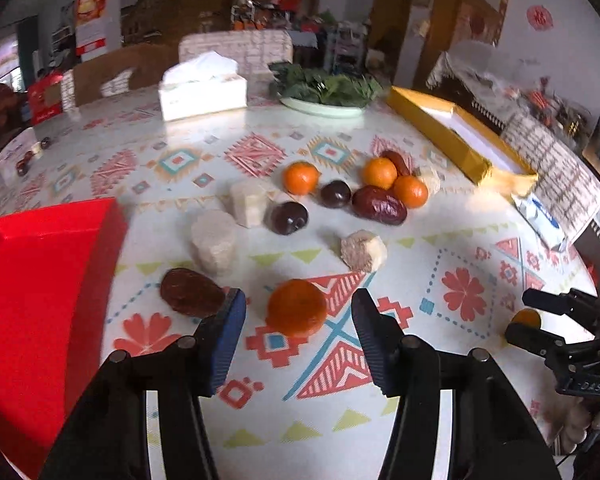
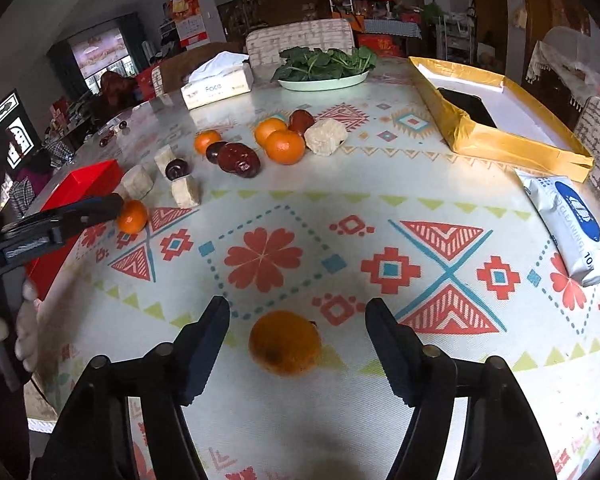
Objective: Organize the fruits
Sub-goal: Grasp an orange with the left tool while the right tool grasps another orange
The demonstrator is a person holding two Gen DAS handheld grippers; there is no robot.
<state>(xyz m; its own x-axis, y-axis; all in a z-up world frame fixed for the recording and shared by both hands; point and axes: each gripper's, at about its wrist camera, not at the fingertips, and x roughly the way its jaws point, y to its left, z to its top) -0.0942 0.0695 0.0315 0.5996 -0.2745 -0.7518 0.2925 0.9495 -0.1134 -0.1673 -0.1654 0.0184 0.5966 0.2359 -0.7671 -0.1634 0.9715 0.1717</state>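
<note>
Both hand-held grippers stood wide, holding nothing. Left hand-held gripper (image 1: pixel 298 308) hovered over the counter (image 1: pixel 440 248) with a mandarin (image 1: pixel 297 307) lying between its spread fingers, touching neither. A dark red date (image 1: pixel 191 293) lay just beside the left finger, and the red box (image 1: pixel 40 264) sat at the counter's left edge. Beyond lay pale cut chunks (image 1: pixel 214 246), dark plums (image 1: pixel 289 218), more mandarins (image 1: pixel 300 177) and a large date (image 1: pixel 379 205), loosely grouped.

Right hand-held gripper (image 2: pixel 298 322) likewise framed a second mandarin (image 2: pixel 285 342) resting on the patterned cloth between its open fingers, apart from both. The yellow box (image 2: pixel 496 136) stood at the far right with a wipes packet (image 2: pixel 568 228) near it. At the far edge were a tissue box (image 2: pixel 216 88) and a plate of greens (image 2: pixel 324 80).
</note>
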